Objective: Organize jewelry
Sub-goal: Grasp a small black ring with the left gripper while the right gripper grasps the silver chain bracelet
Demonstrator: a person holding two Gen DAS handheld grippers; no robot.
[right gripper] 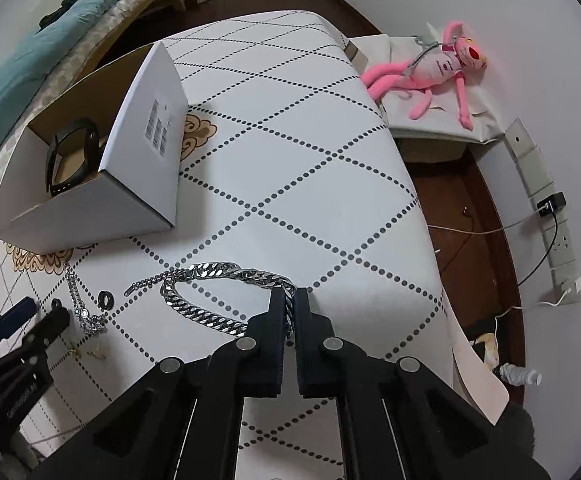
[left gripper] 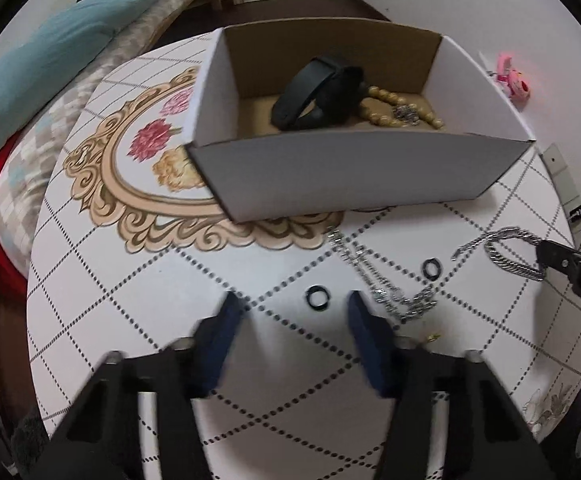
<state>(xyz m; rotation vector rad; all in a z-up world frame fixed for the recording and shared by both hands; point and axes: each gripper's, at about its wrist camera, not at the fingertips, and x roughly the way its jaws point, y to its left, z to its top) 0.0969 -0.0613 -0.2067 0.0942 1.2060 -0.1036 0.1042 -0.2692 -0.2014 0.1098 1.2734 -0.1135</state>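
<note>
While the right gripper stands clamped on the heavy curb-link chain, that chain lies in a loop on the tablecloth, to the right of the other loose pieces. Two black rings rest on the cloth: one ring sits between the blue pads of the left gripper, whose jaws are apart and not touching it, and the second ring lies a little farther to the right. Between and around them runs one thin silver chain, stretching from near the box toward the near edge. A tiny gold piece lies near the left gripper's right finger; what it is cannot be told. One open cardboard box stands at the far side of the table. Inside it are one black band, one string of tan beads and one small dark ornament on the beads. One pink plush toy lies off the table, far right.
</note>
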